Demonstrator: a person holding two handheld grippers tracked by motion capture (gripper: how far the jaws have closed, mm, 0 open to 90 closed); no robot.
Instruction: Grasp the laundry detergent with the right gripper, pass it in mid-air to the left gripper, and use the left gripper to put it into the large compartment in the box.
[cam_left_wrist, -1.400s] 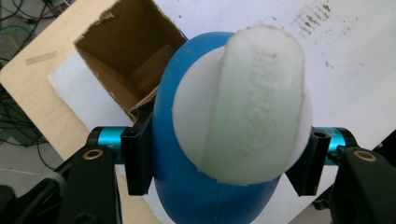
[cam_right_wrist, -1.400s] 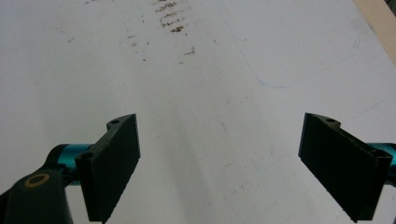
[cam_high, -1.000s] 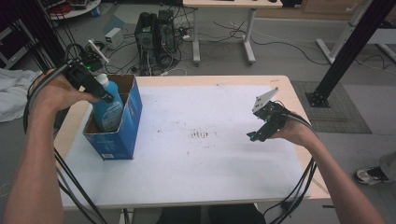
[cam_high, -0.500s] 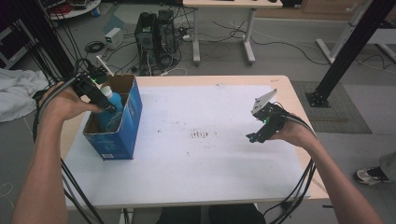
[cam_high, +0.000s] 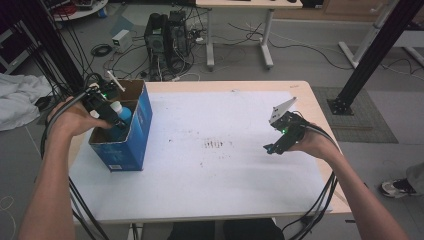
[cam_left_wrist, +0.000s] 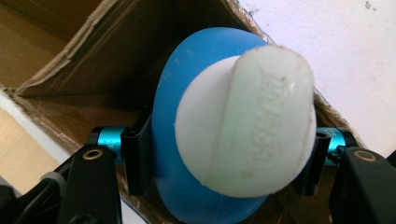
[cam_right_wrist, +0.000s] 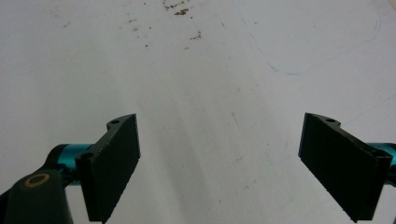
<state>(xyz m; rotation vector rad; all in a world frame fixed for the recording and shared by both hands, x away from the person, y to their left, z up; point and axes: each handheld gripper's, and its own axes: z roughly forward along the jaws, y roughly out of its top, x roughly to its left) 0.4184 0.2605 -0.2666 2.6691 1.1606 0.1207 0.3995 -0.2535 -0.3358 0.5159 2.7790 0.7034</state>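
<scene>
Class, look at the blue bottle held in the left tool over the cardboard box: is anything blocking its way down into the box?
Nothing visible does. The left tool grips the blue bottle by its sides, already partly inside the open box. The box interior beside the bottle looks bare; the space beneath it is hidden.

We record one bench with a light wooden top, nearly all of it covered by a white sheet; bare wood shows as a narrow margin along the far and right edges. The sheet carries a patch of small brown specks near its middle and a faint blue pen line in the right gripper view. Standing directly on the sheet, at the left end of the bench, we find one open blue cardboard box, upright, its brown flaps raised.
</scene>
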